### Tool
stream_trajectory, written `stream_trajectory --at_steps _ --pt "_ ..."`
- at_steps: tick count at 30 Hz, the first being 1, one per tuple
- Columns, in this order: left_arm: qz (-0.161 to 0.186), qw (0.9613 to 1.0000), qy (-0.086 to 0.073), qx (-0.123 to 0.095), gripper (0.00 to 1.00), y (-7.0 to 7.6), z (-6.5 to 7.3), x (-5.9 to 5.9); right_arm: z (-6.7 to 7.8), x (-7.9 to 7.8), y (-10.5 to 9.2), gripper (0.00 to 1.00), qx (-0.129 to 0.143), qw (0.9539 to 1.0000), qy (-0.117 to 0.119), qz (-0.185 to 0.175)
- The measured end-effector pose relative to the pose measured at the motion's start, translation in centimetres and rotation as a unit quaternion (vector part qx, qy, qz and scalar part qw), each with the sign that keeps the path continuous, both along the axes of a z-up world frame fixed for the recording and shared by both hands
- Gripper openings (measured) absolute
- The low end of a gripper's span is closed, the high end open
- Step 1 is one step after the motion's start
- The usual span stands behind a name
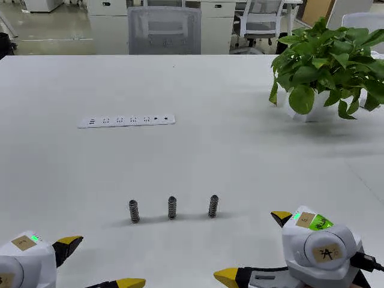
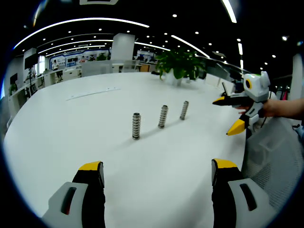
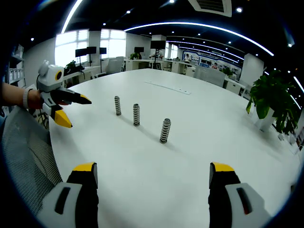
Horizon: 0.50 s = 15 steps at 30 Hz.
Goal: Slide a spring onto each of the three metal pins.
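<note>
Three coiled springs stand upright in a row on the white table [image 1: 198, 156], each seemingly around a thin metal pin: left spring [image 1: 134, 211], middle spring [image 1: 172, 207], right spring [image 1: 213, 206]. The same row appears in the left gripper view [image 2: 136, 126] [image 2: 163, 116] [image 2: 184, 109] and in the right gripper view [image 3: 117, 105] [image 3: 136, 114] [image 3: 165, 130]. My left gripper [image 1: 99, 262] [image 2: 156, 168] is open and holds nothing, near the front edge left of the row. My right gripper [image 1: 252, 246] [image 3: 153, 167] is open and holds nothing, right of the row.
A white power strip [image 1: 126, 120] lies further back on the table. A potted green plant [image 1: 327, 60] stands at the back right. A grey mesh chair [image 1: 164, 30] sits behind the far edge.
</note>
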State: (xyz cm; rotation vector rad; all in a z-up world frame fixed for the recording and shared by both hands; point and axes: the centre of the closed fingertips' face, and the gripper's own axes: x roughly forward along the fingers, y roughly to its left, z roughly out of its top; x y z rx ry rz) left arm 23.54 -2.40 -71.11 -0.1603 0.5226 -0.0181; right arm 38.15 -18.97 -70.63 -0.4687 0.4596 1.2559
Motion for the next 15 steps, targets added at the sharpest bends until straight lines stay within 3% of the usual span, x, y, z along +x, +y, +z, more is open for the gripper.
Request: stream_trajectory --at_steps 15 --pt "-0.005 1.0 0.005 0.001 0.95 -0.3 -0.24 0.05 0.18 -0.13 0.0 0.99 0.002 1.0 0.0 0.002"
